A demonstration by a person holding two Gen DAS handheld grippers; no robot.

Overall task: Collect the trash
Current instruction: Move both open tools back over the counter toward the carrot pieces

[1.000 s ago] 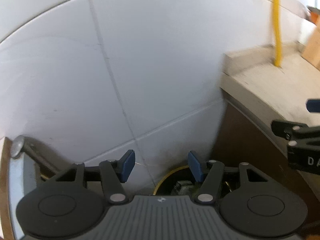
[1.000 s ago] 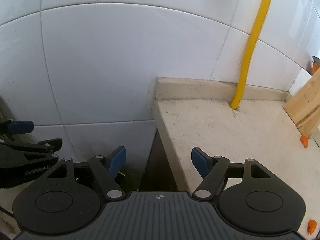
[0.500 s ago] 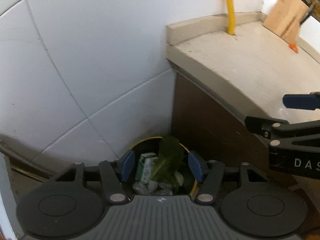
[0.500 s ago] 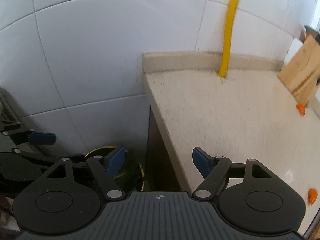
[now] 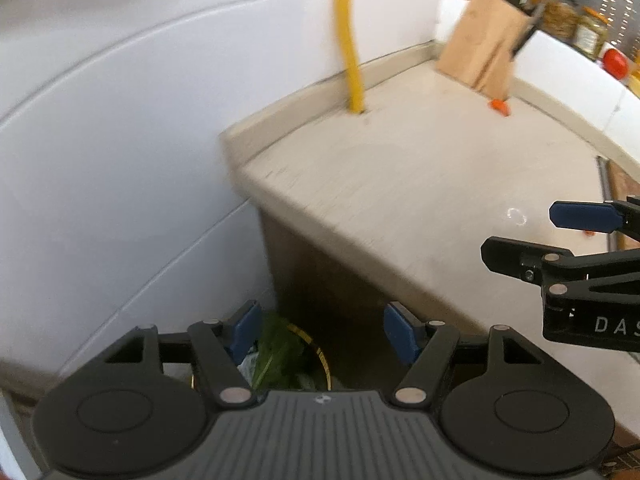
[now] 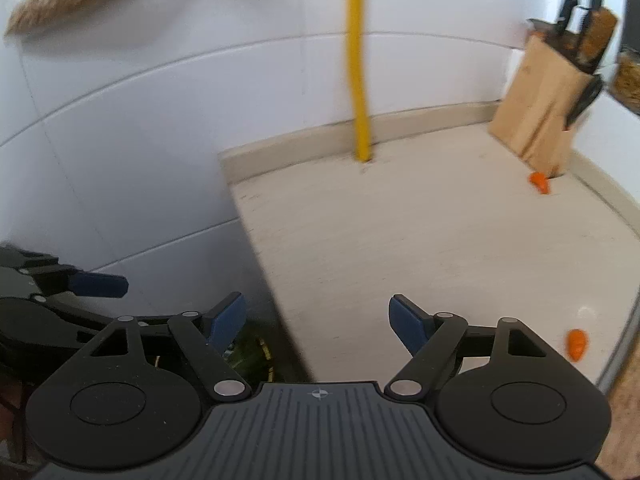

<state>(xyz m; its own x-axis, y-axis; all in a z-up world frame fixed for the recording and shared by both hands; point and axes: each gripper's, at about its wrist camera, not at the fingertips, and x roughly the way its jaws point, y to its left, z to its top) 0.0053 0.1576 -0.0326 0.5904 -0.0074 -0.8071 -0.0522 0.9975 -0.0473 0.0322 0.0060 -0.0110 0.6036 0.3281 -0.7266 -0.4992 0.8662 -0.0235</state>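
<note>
My left gripper [image 5: 320,334] and my right gripper [image 6: 316,320]: both sets of jaws are opening, and nothing lies between the pads of either.

The trash bin [image 5: 316,354] sits low, beyond and below my left jaws, against the foot of the brown cabinet side [image 5: 320,280]. It already holds a green leaf [image 5: 280,356] and some pale crumpled wrapping.

What remains to collect, as I judge it, are the orange scraps. One orange scrap [image 6: 577,345] lies on the countertop [image 6: 420,240] to the right of my right jaw. Another orange piece [image 6: 540,183] lies far ahead and to the right, touching or just beside the foot of the knife block [image 6: 544,112]. They look like carrot ends, though blur leaves this uncertain.

Such scraps should be light, firm and small, perhaps damp and a little slippery. I would take the near one across its thicker middle, with the pads brought low to the surface.

The countertop is pale, flat stone, hard under the pads, with a raised lip along the white tiled wall [image 6: 140,140]. A yellow pipe [image 6: 358,80] rises from the counter well ahead of my right jaws. Jars and a red fruit stand farther right in the left wrist view.
</note>
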